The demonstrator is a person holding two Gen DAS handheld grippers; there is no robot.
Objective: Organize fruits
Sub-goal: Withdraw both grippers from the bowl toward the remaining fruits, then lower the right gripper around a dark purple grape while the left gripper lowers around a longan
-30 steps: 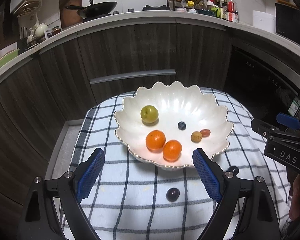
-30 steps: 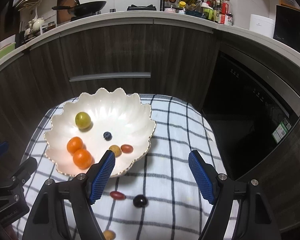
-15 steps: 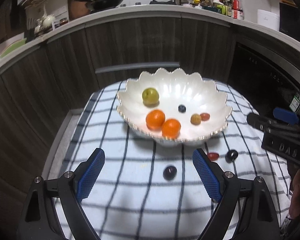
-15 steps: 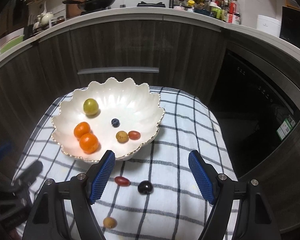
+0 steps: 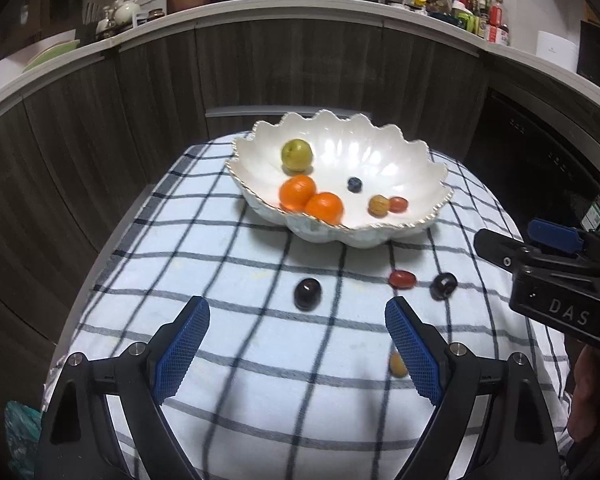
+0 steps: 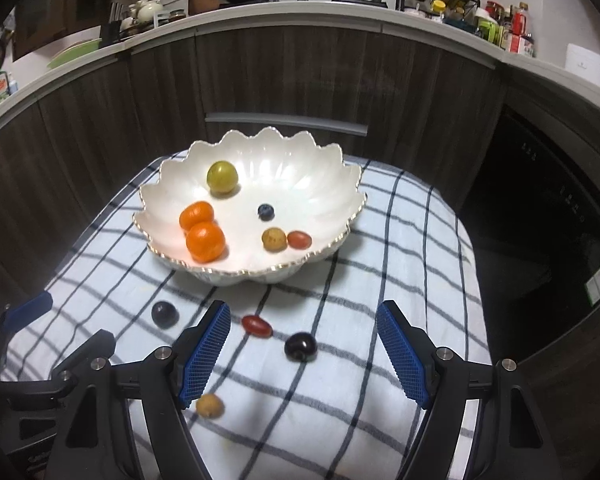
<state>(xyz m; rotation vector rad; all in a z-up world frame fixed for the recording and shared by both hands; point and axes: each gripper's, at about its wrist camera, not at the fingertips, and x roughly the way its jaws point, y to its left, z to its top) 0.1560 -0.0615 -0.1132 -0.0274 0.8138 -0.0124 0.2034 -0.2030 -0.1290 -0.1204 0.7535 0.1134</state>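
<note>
The left gripper (image 5: 296,344) hides half of a small tan fruit (image 5: 397,364) behind its right finger; the right wrist view shows that fruit (image 6: 209,405) whole, at 7 o'clock in the frame, just below the right gripper's (image 6: 303,346) left finger. The cloth (image 5: 260,360) is blurred near both cameras, and its edges are cut off at the bottom of each view.

Only the left view shows part of a hand (image 5: 592,396) at 4 o'clock, under the other tool's body, which reads "DAS". Only the right view shows a label at 3 o'clock on the dark appliance; its writing is too small to read.

Both grippers stand wide open over the cloth with nothing held. The bowl (image 6: 332,184) sits at 12 o'clock of them, holding two oranges (image 6: 204,240), a green fruit (image 6: 222,176), a blueberry (image 6: 265,211), a tan fruit and a red one. On the cloth at 6 o'clock of the bowl lie a dark grape (image 5: 307,293), a red tomato (image 6: 256,325) and a second dark grape (image 6: 300,346), the last two between the right gripper's fingers, untouched.
</note>
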